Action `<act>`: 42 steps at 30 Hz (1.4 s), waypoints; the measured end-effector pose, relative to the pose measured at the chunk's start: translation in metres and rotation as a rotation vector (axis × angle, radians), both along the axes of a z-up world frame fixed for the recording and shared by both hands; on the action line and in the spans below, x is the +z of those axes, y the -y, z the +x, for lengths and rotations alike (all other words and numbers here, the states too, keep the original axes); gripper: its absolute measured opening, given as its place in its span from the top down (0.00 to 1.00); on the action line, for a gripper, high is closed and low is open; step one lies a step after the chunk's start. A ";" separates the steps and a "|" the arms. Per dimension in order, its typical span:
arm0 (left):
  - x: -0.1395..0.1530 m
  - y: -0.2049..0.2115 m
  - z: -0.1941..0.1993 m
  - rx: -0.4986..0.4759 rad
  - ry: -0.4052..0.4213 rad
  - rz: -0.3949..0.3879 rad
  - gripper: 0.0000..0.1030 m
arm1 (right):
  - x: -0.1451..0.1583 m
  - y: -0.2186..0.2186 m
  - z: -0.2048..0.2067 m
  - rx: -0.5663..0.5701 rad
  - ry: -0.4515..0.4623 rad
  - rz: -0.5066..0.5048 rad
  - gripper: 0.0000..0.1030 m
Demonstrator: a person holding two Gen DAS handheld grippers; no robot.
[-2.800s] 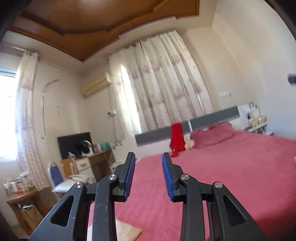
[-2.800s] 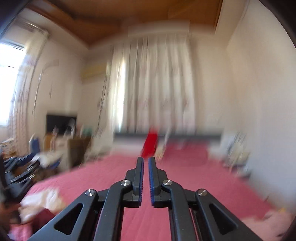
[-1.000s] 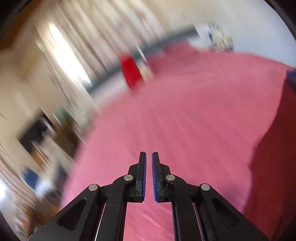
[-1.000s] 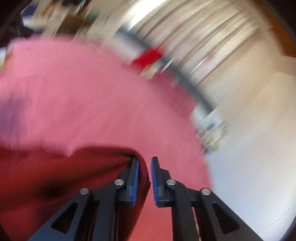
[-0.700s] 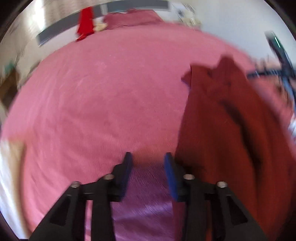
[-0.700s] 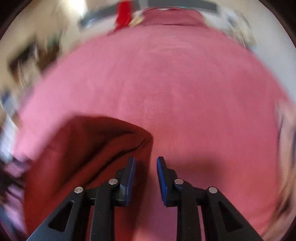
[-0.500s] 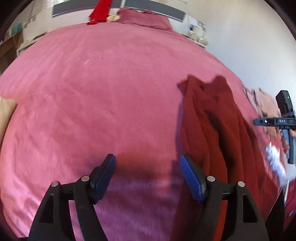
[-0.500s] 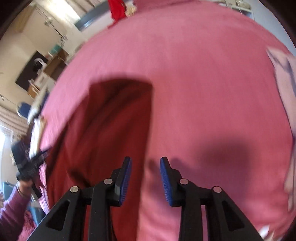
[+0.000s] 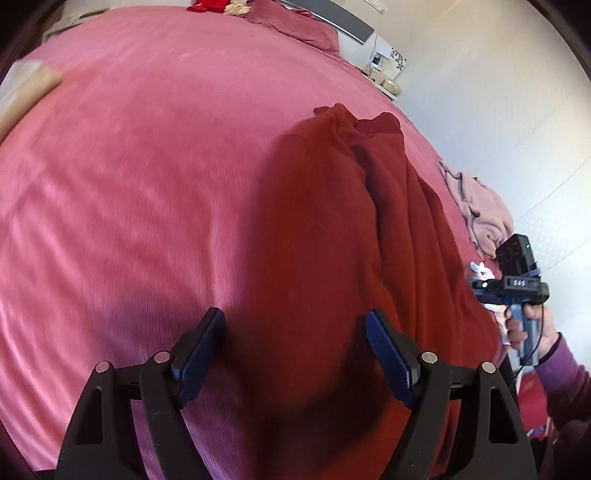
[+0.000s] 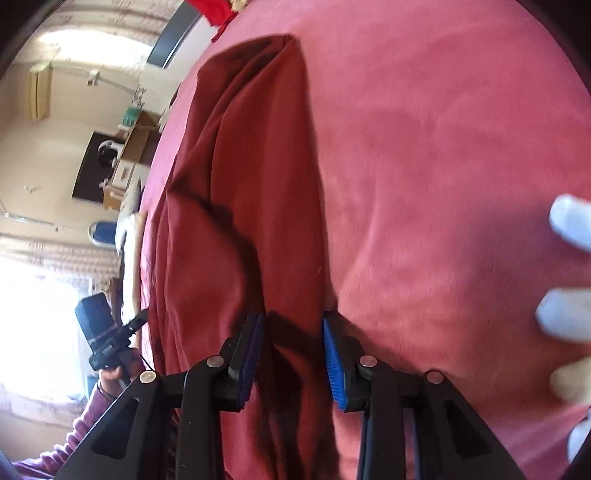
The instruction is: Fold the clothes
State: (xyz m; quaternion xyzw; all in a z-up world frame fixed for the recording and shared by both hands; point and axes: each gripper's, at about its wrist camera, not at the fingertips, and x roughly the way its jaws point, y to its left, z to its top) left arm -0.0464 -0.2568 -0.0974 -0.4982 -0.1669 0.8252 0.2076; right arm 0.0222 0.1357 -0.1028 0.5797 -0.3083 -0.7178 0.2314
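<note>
A dark red garment (image 9: 354, 229) lies crumpled in long folds on the pink bed (image 9: 140, 155). It also shows in the right wrist view (image 10: 236, 192). My left gripper (image 9: 295, 332) is wide open just above the garment's near left part. My right gripper (image 10: 293, 332) is open, its jaws standing either side of the garment's right edge, close above it. Neither holds cloth. The right gripper's body (image 9: 517, 284) shows at the far right of the left wrist view, in a hand.
A pale pink garment (image 9: 480, 210) lies at the bed's right edge. A red item (image 9: 207, 4) and pillow (image 9: 291, 22) are by the headboard. A beige cloth (image 9: 26, 92) lies at the bed's left edge. A desk and chair (image 10: 122, 155) stand beyond.
Both grippers have swung down from facing the room to the bed and opened wider. The red garment now lies spread under them, closer than half a second ago.
</note>
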 end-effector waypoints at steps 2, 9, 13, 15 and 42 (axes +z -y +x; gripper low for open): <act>-0.002 0.008 0.025 0.027 -0.043 -0.032 0.22 | -0.006 -0.001 0.005 -0.047 0.014 -0.026 0.80; -0.010 -0.019 0.083 0.088 -0.315 -0.296 0.21 | 0.025 -0.021 -0.008 -0.143 -0.022 -0.021 0.97; -0.009 -0.005 0.090 0.125 -0.317 -0.239 0.21 | 0.081 -0.042 -0.008 -0.162 -0.156 0.173 0.97; -0.010 -0.002 0.086 0.129 -0.310 -0.214 0.21 | 0.116 -0.052 -0.009 -0.169 -0.237 0.334 0.97; -0.003 0.019 0.024 0.094 -0.093 -0.309 0.20 | 0.038 0.198 0.023 0.509 -0.320 0.464 0.76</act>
